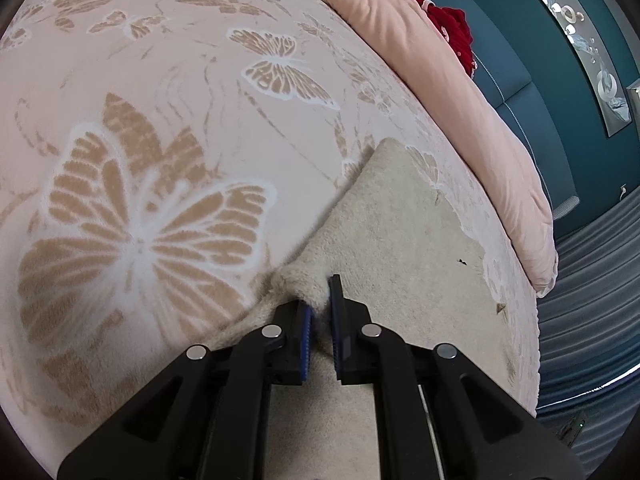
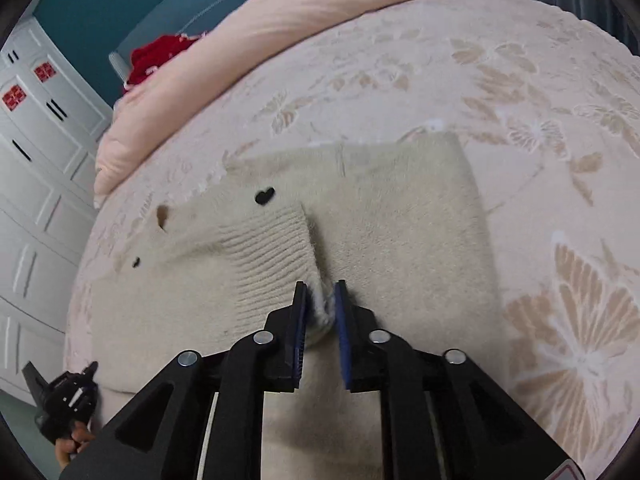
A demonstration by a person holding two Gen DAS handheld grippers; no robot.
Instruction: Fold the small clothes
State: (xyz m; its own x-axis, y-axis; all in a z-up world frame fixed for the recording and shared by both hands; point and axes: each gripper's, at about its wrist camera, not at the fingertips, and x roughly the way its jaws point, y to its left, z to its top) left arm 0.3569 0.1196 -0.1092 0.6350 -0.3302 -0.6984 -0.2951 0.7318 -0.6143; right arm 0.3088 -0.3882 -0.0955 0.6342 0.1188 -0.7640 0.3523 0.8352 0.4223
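We have the cream sweater partly folded on the butterfly blanket. Left gripper and right gripper each pinch a fold at 6 o'clock; final folds remain.

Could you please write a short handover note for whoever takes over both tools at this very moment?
Left tool: shut on a bunched edge of the cream sweater.
Right tool: shut on the ribbed cuff of the sweater, the sleeve lying across the body.
The sweater lies on the butterfly blanket on the bed, heart buttons facing up; a pink duvet and a red garment lie beyond it.
Done: one sleeve looks brought over the body.
Left: probably lay that sleeve flat, fold the rest, and smooth it. How far the fold has gone cannot be fully judged from here.
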